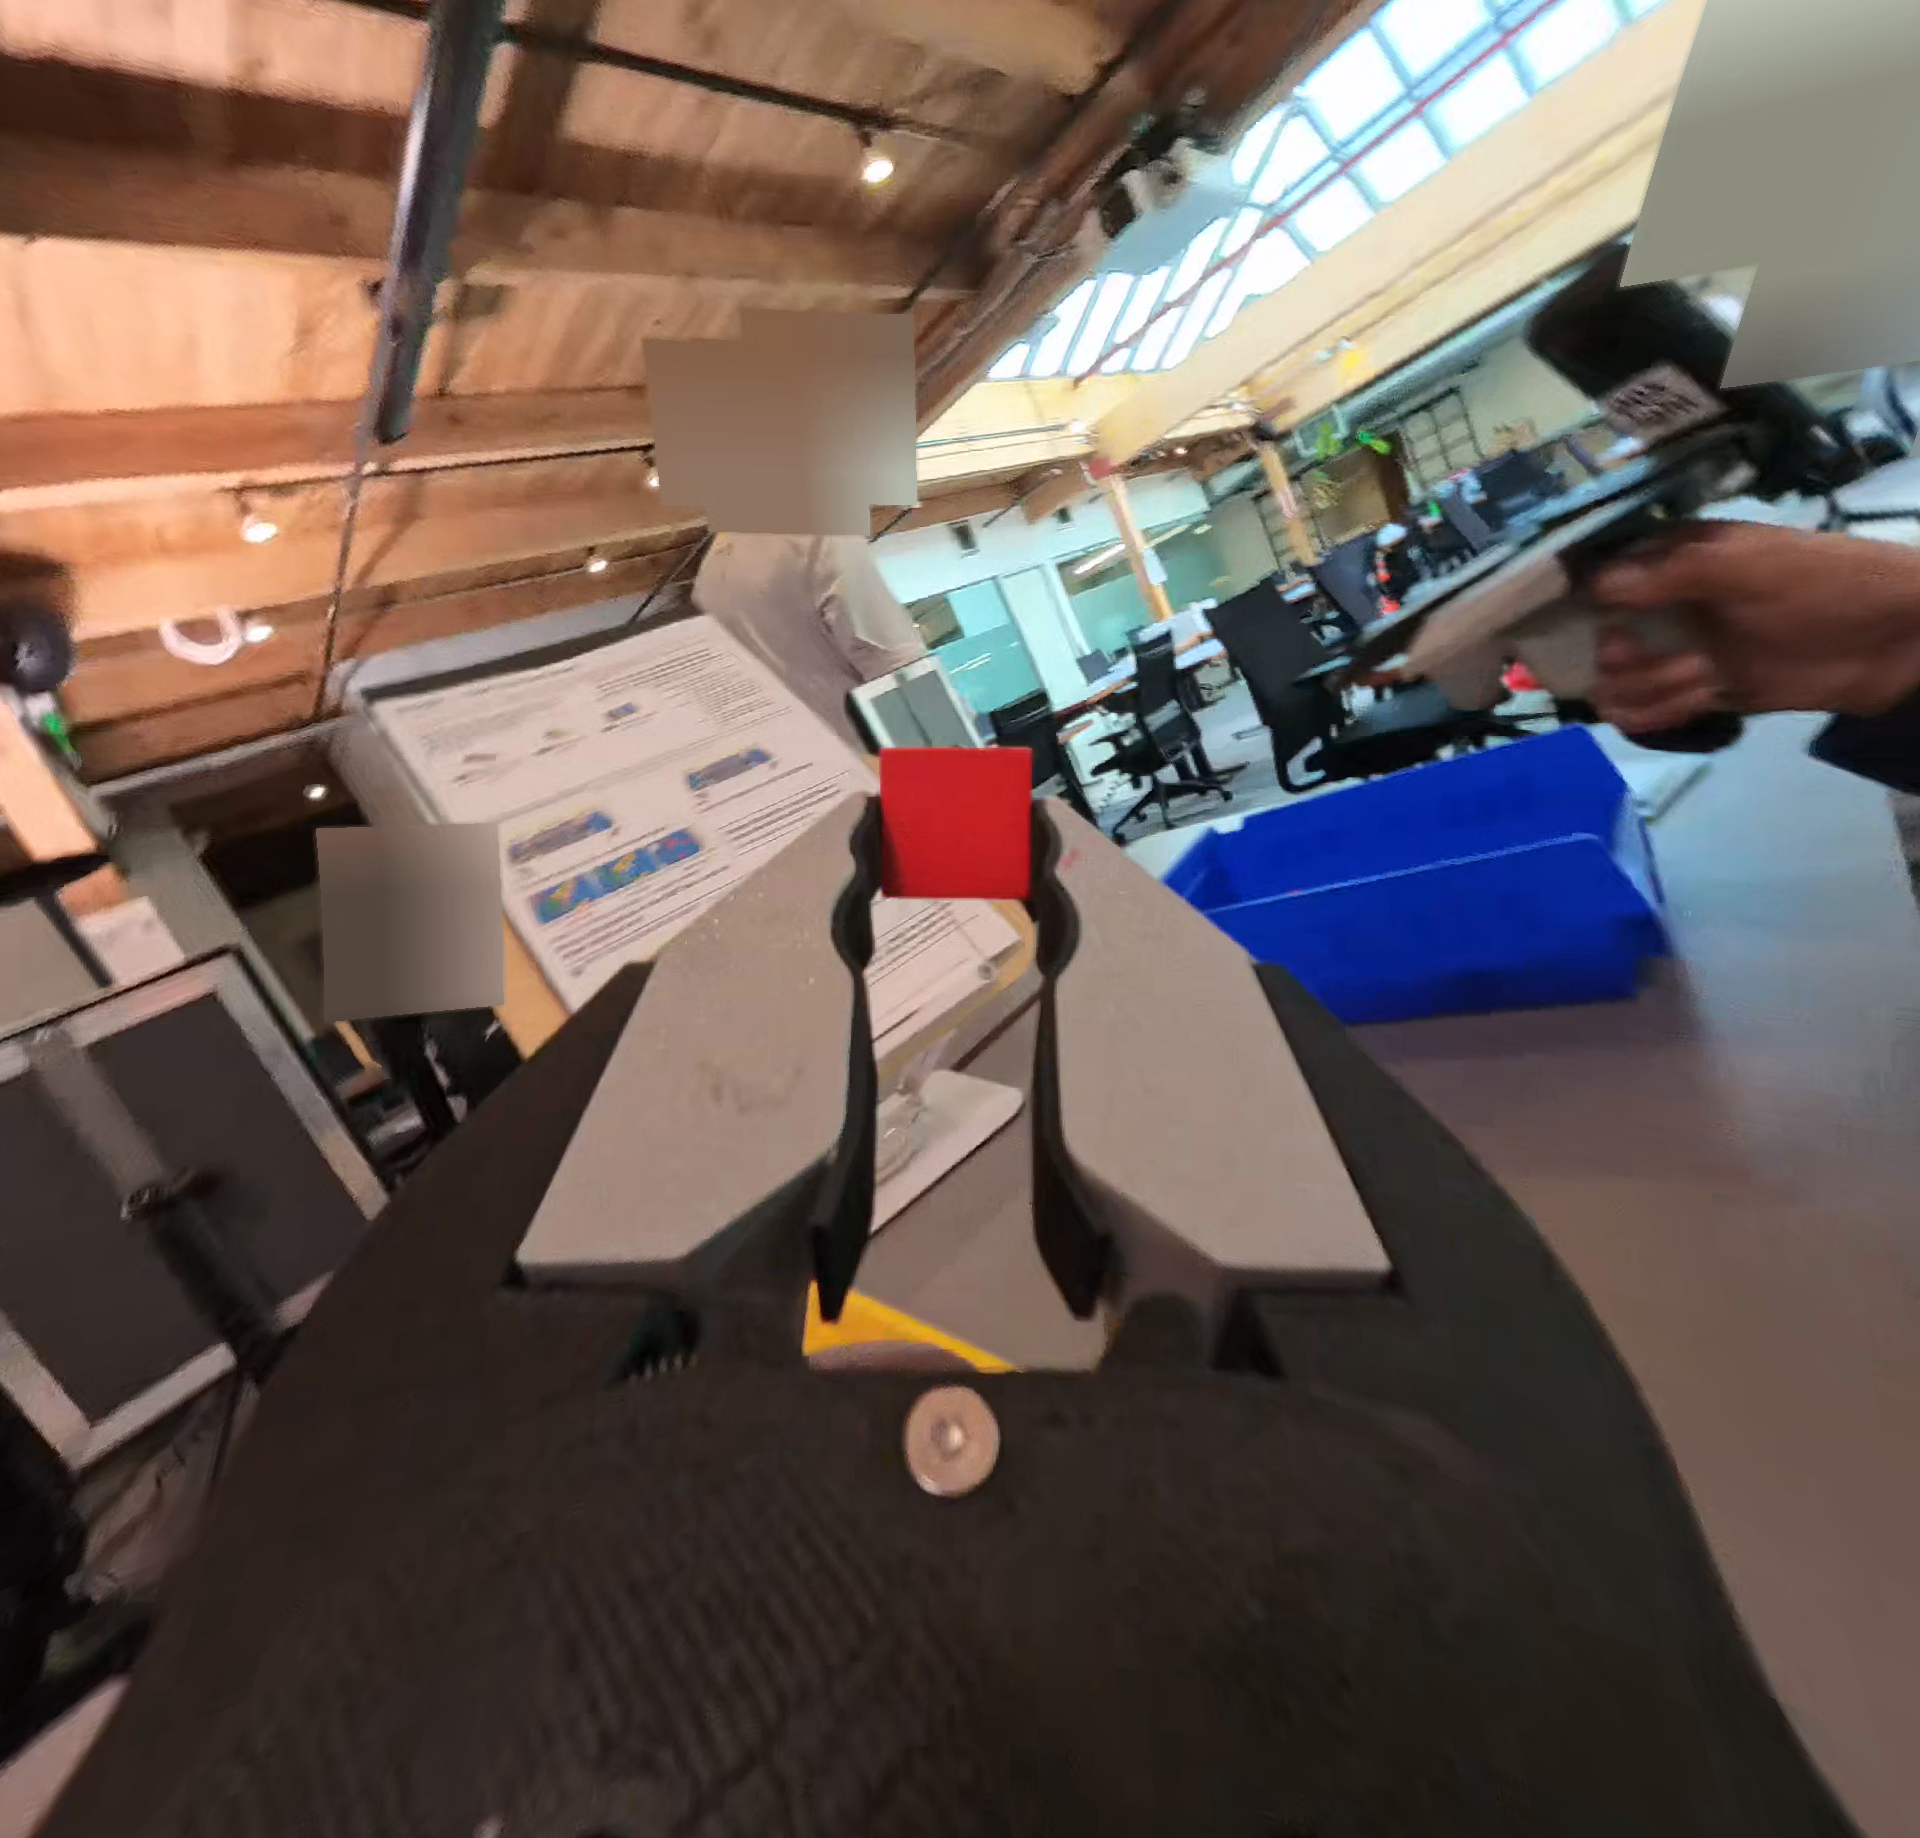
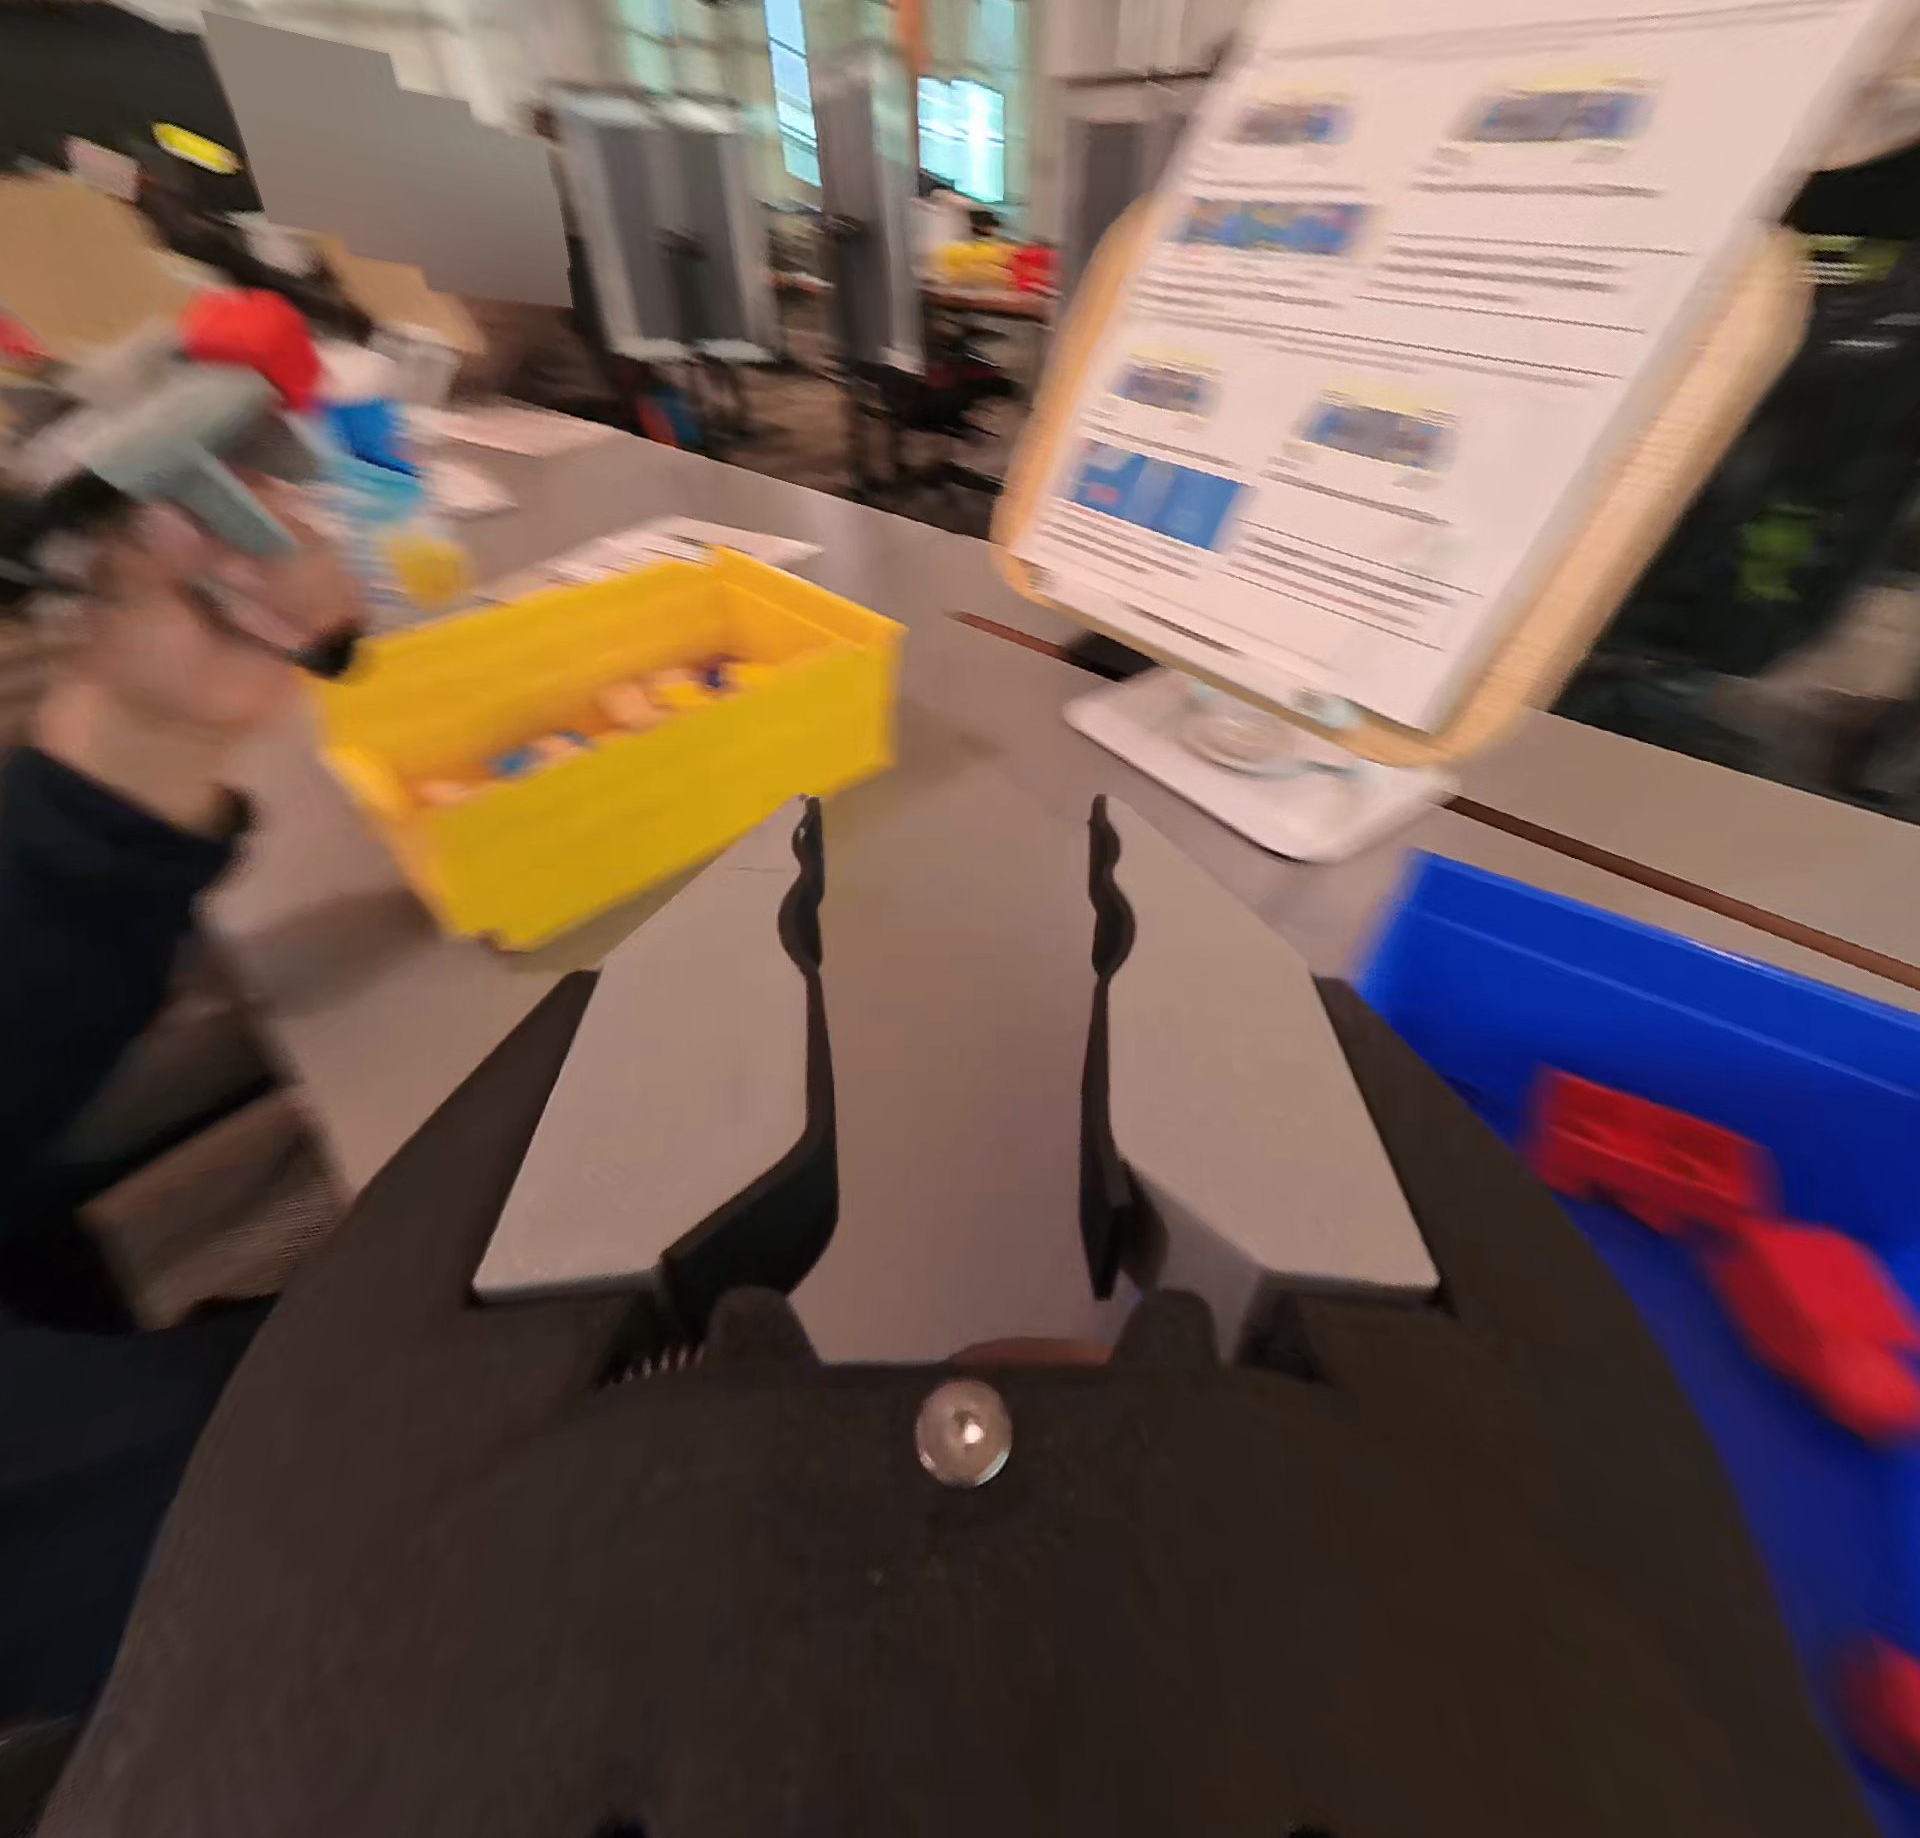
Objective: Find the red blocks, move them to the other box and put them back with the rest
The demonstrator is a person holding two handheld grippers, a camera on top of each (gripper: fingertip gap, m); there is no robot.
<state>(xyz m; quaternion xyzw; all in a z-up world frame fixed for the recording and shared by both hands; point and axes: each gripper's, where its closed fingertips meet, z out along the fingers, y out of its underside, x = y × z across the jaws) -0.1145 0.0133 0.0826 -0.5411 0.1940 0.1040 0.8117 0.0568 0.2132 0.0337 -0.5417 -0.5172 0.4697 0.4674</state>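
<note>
My left gripper [image 1: 956,832] is shut on a red block [image 1: 954,820], held high in the air and tilted upward. It also shows at the far left of the right wrist view [image 2: 208,417], with the red block [image 2: 255,339] at its tips, above and left of the yellow box. The yellow box [image 2: 665,801] holds several pale, yellow and blue blocks. The blue box [image 1: 1434,905] lies to the right; in the right wrist view [image 2: 1621,1019] it holds several red blocks [image 2: 1683,1175]. My right gripper [image 2: 951,822] is open and empty above the grey table between the boxes.
A poster on a wooden board with a white stand [image 2: 1382,354] stands at the table's far edge behind the boxes. Papers [image 2: 665,547] lie behind the yellow box. Office chairs [image 1: 1164,739] and desks fill the room beyond. The right gripper held by a hand [image 1: 1621,604] hangs above the blue box.
</note>
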